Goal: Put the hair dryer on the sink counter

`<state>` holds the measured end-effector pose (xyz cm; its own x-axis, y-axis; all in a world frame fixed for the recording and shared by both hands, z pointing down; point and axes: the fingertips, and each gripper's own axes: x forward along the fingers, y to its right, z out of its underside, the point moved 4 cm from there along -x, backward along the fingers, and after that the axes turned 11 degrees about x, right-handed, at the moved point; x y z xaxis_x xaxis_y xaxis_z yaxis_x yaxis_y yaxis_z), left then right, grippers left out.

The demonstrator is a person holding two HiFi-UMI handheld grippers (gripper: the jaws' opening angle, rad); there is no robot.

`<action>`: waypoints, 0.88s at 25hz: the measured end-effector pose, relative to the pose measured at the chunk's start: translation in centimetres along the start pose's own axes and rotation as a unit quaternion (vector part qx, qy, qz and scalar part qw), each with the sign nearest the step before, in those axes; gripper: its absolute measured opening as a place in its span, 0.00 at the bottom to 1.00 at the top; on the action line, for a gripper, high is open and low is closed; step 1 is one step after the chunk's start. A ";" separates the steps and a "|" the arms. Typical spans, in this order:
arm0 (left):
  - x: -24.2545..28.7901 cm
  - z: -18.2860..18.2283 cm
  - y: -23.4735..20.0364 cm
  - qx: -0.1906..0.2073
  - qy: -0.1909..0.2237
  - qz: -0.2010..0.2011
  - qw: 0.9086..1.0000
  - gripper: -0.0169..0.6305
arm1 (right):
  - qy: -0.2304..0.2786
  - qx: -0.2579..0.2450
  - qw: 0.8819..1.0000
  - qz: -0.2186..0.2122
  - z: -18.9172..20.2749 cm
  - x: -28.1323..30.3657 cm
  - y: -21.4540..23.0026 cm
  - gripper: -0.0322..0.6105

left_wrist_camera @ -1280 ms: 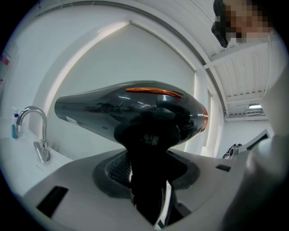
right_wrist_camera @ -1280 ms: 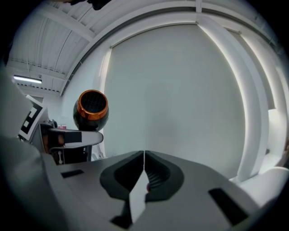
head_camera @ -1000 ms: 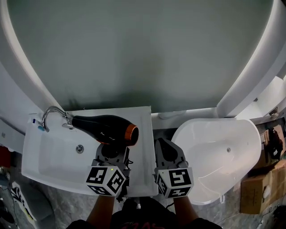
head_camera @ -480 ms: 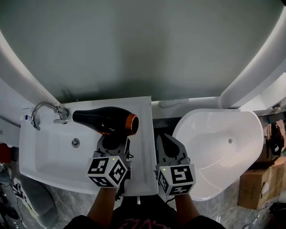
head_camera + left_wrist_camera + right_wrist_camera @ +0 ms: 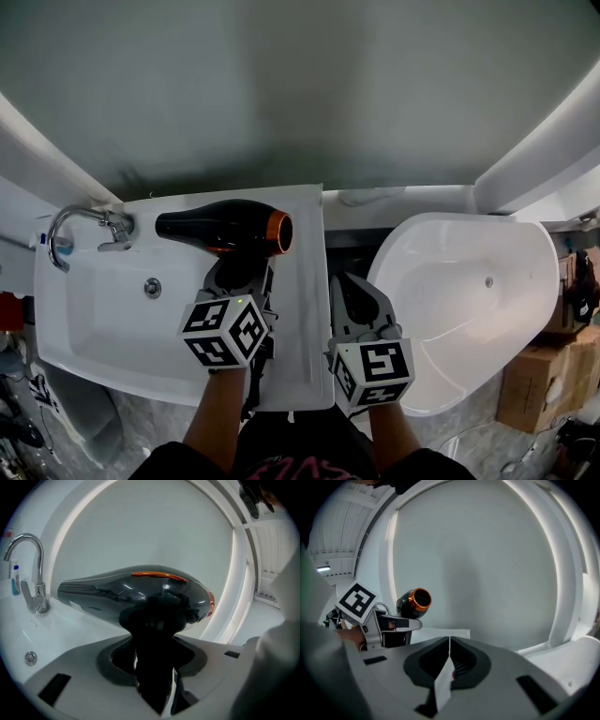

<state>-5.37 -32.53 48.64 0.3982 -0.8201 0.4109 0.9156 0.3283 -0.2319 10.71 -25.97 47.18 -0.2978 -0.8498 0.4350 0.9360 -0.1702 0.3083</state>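
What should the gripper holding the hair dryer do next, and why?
Probably lower it onto the flat sink counter: the left gripper is shut on the hair dryer by its handle, and the dryer seems to hang level just above.

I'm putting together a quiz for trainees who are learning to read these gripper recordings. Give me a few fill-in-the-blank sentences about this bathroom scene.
1. The left gripper is shut on the hair dryer's ____.
2. The ring at the dryer's wide end is coloured ____.
3. The right gripper's jaws are ____, with nothing between them.
4. The dryer's narrow end points toward the sink's ____.
Missing words: handle; orange; shut; faucet.
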 end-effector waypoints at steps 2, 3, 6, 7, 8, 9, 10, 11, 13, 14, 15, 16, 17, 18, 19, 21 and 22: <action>0.7 0.6 -0.4 -0.004 -0.015 -0.002 1.000 0.32 | -0.005 0.005 1.000 -0.001 0.4 0.3 0.2 0.09; 1.0 0.9 -0.5 -0.007 -0.022 -0.003 1.000 0.32 | -0.007 0.007 1.000 -0.002 0.5 0.5 0.3 0.09; 2.2 1.7 -0.7 -0.015 -0.041 -0.006 0.999 0.32 | -0.013 0.011 1.000 -0.003 0.9 0.9 0.9 0.09; 2.6 2.0 -0.8 -0.014 -0.047 -0.006 0.999 0.32 | -0.015 0.012 1.000 -0.002 1.1 1.1 1.0 0.09; 3.0 2.3 -0.9 -0.013 -0.053 -0.005 0.998 0.32 | -0.017 0.013 1.000 -0.001 1.3 1.2 1.2 0.09; 3.4 2.7 -1.0 -0.013 -0.059 -0.004 0.998 0.32 | -0.019 0.014 1.000 0.000 1.5 1.4 1.4 0.09; 3.7 3.0 -1.0 -0.013 -0.064 -0.002 0.998 0.32 | -0.020 0.016 1.000 0.001 1.7 1.5 1.6 0.08; 4.1 3.3 -1.1 -0.014 -0.069 -0.001 0.998 0.32 | -0.022 0.018 1.000 0.002 1.8 1.6 1.8 0.08; 4.7 3.9 -1.2 -0.016 -0.082 -0.005 0.997 0.32 | -0.026 0.020 0.999 0.003 2.1 1.8 2.2 0.08; 5.0 4.1 -1.3 -0.018 -0.089 -0.008 0.996 0.32 | -0.028 0.021 0.999 0.003 2.2 2.0 2.4 0.08; 5.3 4.4 -1.5 -0.019 -0.096 -0.011 0.995 0.32 | -0.031 0.021 0.999 0.003 2.3 2.2 2.5 0.09; 5.6 4.6 -1.6 -0.021 -0.104 -0.013 0.994 0.32 | -0.033 0.022 0.999 0.003 2.4 2.3 2.6 0.09; 5.9 4.9 -1.7 -0.022 -0.112 -0.015 0.993 0.32 | -0.036 0.023 0.999 0.003 2.5 2.5 2.6 0.09; 6.2 5.2 -1.8 -0.021 -0.119 -0.015 0.993 0.32 | -0.038 0.024 0.999 0.003 2.6 2.6 2.6 0.09; 6.5 5.4 -1.8 -0.019 -0.126 -0.016 0.992 0.32 | -0.039 0.026 0.999 0.003 2.6 2.8 2.6 0.09; 7.0 5.9 -1.9 -0.013 -0.137 -0.014 0.990 0.32 | -0.043 0.028 0.999 0.002 2.8 3.1 2.5 0.08; 7.2 6.1 -1.8 -0.010 -0.142 -0.013 0.990 0.32 | -0.046 0.030 0.999 0.001 2.9 3.2 2.6 0.09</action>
<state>-3.81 -36.16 57.43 0.3764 -0.6626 0.6475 0.9257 0.2974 -0.2338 11.65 -27.69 51.83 -0.3138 -0.8006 0.5104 0.9248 -0.1358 0.3555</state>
